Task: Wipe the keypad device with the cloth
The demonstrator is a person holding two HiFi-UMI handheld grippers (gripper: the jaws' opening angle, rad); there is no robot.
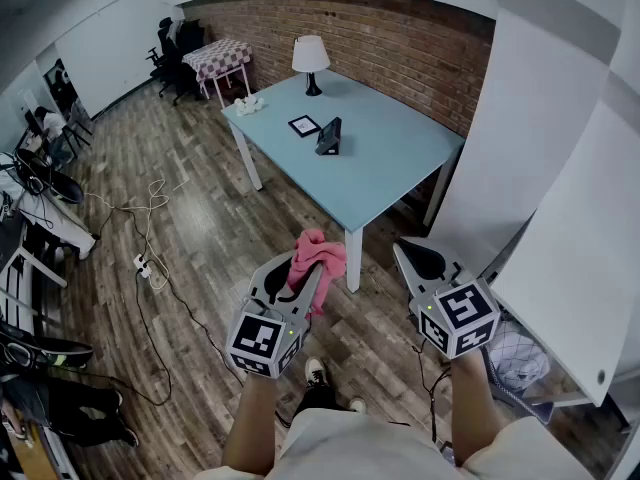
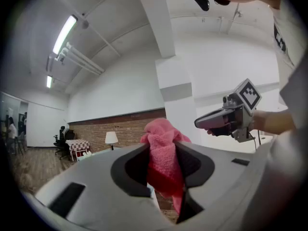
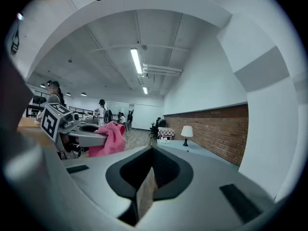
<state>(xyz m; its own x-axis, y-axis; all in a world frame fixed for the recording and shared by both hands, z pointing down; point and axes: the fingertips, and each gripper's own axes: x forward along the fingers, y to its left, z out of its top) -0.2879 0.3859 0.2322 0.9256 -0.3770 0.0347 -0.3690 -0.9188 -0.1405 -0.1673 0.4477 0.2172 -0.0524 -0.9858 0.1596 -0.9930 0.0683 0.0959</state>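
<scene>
Cloth (image 2: 161, 138) hangs pinched in the left claw (image 2: 162, 171); the right claw (image 3: 149, 173) is pressed together, empty.

The cloth (image 2: 162, 150) is pink, thick and fluffy, like towel fabric. The left gripper (image 1: 296, 271) and the right gripper (image 1: 420, 256) both have shells of matt grey plastic. The table (image 1: 385, 163) has a smooth, pale blue top without gloss. The floor (image 1: 200, 238) is of wood planks with a soft shine. The wall (image 1: 400, 38) is rough red brick.
</scene>
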